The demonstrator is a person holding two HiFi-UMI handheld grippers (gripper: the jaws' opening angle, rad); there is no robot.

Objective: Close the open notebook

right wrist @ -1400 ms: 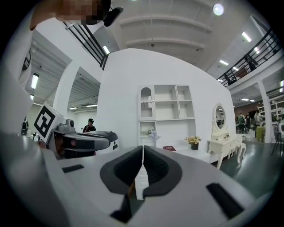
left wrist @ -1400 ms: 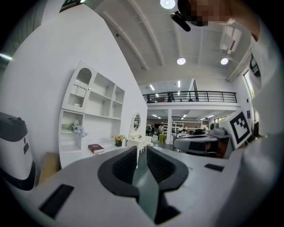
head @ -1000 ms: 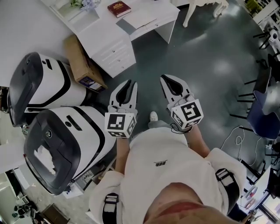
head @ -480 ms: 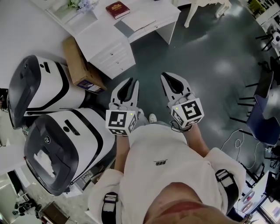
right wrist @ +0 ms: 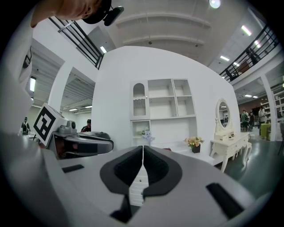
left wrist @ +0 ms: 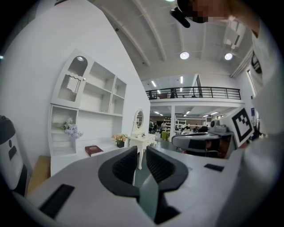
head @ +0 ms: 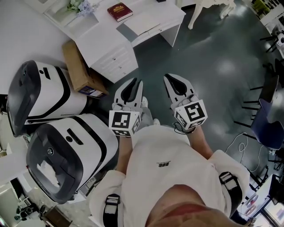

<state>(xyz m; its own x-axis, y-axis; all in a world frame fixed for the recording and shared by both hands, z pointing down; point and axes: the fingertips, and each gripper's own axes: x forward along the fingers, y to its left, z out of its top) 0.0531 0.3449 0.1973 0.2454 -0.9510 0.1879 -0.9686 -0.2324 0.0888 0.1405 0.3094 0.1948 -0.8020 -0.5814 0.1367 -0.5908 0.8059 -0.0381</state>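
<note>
Plainly both are empty: left tool jaws a slit apart, right tool pressed together. What seems the open notebook lies well ahead on the counter beside a red book; from afar, reaching for the wrong one is the risk.

Straight ahead of the fingertips of the left gripper and the right gripper the dark floor lies open, a wide lane running on to the white desk ahead and left and the white dressing table ahead and right. Left of the left fingers a cardboard box stands just beside the desk and two big white-and-black pods crowd that side, while well right of the right fingers dark chairs hem the floor in. Close behind both grippers the person's torso blocks the way back
</note>
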